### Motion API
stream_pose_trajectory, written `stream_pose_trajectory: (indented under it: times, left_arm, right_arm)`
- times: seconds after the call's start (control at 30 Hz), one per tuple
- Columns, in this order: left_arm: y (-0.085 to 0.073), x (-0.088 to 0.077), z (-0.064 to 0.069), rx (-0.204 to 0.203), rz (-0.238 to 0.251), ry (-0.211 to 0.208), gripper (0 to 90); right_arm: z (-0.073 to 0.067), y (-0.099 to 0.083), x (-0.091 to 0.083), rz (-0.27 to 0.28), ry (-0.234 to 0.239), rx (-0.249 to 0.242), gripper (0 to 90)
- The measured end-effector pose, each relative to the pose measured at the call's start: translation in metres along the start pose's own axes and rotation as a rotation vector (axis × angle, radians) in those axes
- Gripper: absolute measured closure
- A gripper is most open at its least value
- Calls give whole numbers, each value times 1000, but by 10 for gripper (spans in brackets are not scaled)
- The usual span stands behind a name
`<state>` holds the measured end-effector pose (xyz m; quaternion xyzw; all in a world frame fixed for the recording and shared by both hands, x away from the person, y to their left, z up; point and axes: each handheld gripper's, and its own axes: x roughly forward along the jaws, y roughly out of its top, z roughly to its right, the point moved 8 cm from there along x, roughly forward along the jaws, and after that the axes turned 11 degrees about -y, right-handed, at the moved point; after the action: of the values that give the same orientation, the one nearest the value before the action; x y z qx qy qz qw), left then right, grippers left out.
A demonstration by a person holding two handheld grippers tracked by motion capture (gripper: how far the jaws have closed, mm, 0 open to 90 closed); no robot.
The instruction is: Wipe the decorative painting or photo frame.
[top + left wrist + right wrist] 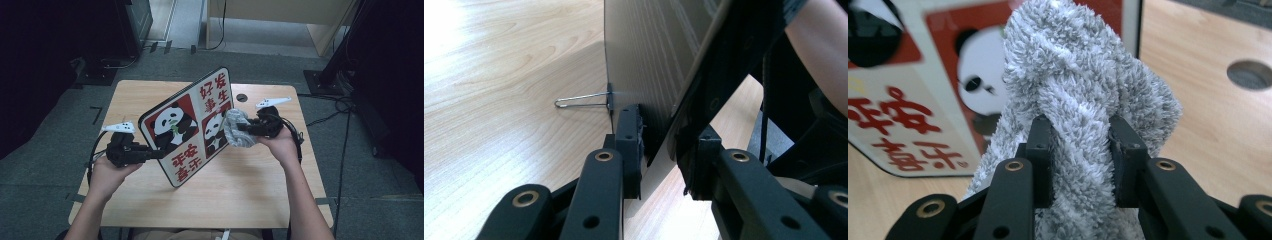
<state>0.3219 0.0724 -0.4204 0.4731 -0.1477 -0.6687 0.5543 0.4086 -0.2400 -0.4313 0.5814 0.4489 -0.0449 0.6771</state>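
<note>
Both forearms come in bare, with no sleeves showing. The left gripper and the right gripper are matt black, angular and boxy behind their fingers, and each carries a pale, three-cornered plate on top (thin and pointed, like a small wing). A black cable trails back from each body, away from the fingers. Close up, each finger is a flat black block with small dark screw holes, hinged on two broad black links just behind it; brass-coloured rivets sit in the link ends. The right gripper's fingers match them in build.
</note>
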Motion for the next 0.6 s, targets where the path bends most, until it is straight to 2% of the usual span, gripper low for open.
stream_pose_trajectory:
  times: [0.03,0.07,0.1,0.2,0.23,0.4,0.47,0.5,0.53,0.57,0.6]
  left_arm:
    - [0,0,0,0,1,-1,733]
    - [0,0,0,0,1,-1,733]
    - [0,0,0,1,1,-1,733]
    - [0,0,0,-1,1,-1,733]
    - [0,0,0,0,2,1,734]
    - [0,0,0,2,3,3,734]
    - [0,0,0,7,2,4,734]
    - [0,0,0,7,2,4,735]
    - [0,0,0,9,2,5,735]
    - [0,0,0,12,2,9,735]
    - [0,0,0,12,2,9,736]
  right_arm:
    - [-5,9,-6,8,-1,-16,689]
    - [-5,9,-6,8,-1,-16,689]
    - [-12,19,-14,25,1,-37,689]
    - [-16,27,-20,44,3,-49,688]
    - [-21,40,-26,62,18,-67,688]
    - [-33,72,-39,84,13,-120,688]
    - [-38,84,-44,97,20,-129,688]
    - [-38,84,-44,97,20,-129,688]
    - [-40,91,-46,105,22,-137,688]
    - [-46,105,-51,116,20,-152,688]
    - [-47,109,-52,122,18,-154,688]
